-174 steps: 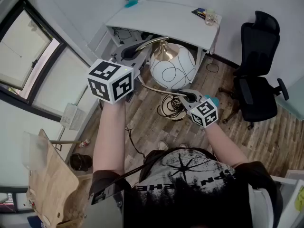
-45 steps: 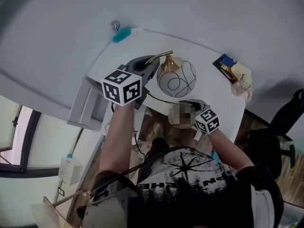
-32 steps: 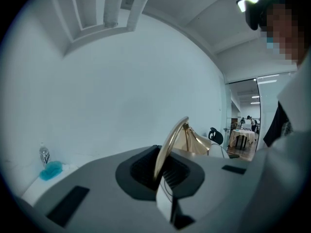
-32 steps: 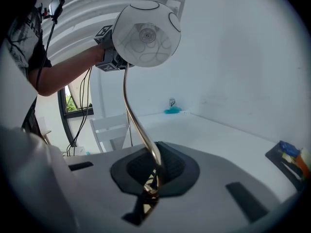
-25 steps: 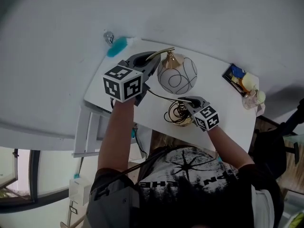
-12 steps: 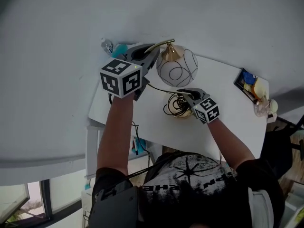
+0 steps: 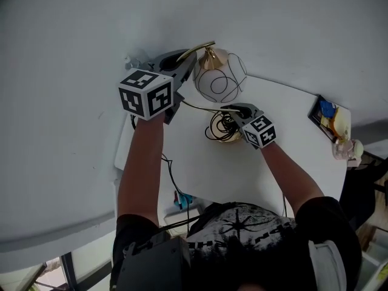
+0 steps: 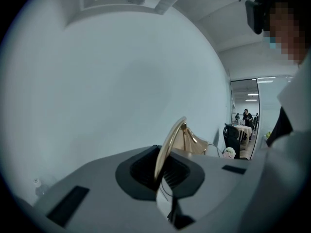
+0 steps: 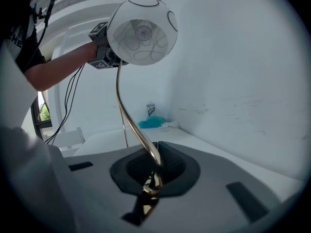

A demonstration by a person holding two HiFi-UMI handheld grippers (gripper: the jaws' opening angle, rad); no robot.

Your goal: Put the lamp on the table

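We hold the lamp point(image 7: 217, 77) over the far side of the white desk point(image 7: 285, 162), with its globe shade close to the wall point(image 7: 73, 35). Our left gripper point(image 7: 182, 62) has its jaws closed on the upper end of the brass stem point(image 9: 127, 115), and our right gripper point(image 7: 233, 110) has its jaws clamped on the stem's lower part. The black cord point(image 7: 219, 128) lies coiled beneath the right gripper.
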